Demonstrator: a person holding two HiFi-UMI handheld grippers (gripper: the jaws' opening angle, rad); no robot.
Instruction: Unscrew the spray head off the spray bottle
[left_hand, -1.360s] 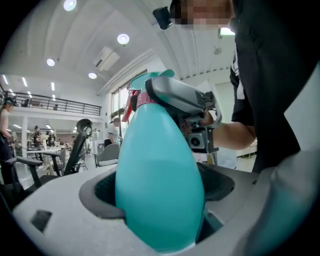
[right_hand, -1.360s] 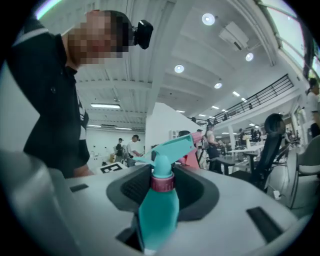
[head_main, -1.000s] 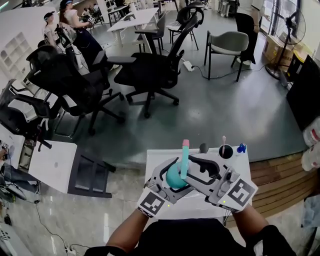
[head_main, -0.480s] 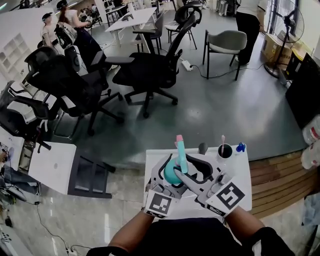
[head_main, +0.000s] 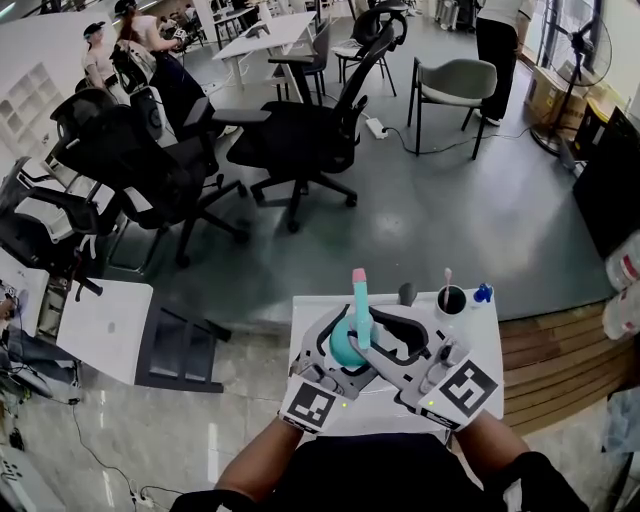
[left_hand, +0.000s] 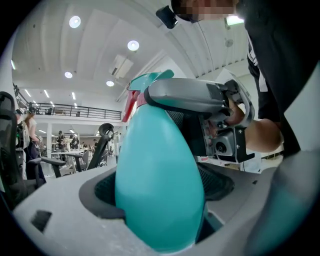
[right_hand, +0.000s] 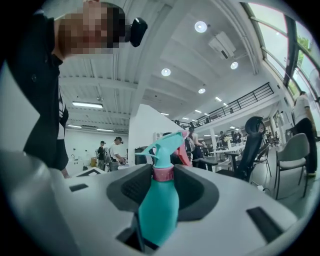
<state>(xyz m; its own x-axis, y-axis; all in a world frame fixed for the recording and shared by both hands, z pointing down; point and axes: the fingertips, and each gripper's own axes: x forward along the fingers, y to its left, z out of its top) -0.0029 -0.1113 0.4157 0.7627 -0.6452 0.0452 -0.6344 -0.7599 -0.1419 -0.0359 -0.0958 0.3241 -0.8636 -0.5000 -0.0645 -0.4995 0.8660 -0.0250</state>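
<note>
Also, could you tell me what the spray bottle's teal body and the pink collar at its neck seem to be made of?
The bottle body looks like opaque teal plastic, smooth with a satin finish: its colour is even and it carries only broad, soft highlights. The collar is probably plastic too, pink and matte, with no glint on it; any ribbing is too small to tell.

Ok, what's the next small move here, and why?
Probably twist the right gripper to start the thread. Its jaws have just been closing and look seated on the pink collar under the spray head, while the left gripper clamps the teal bottle.
</note>
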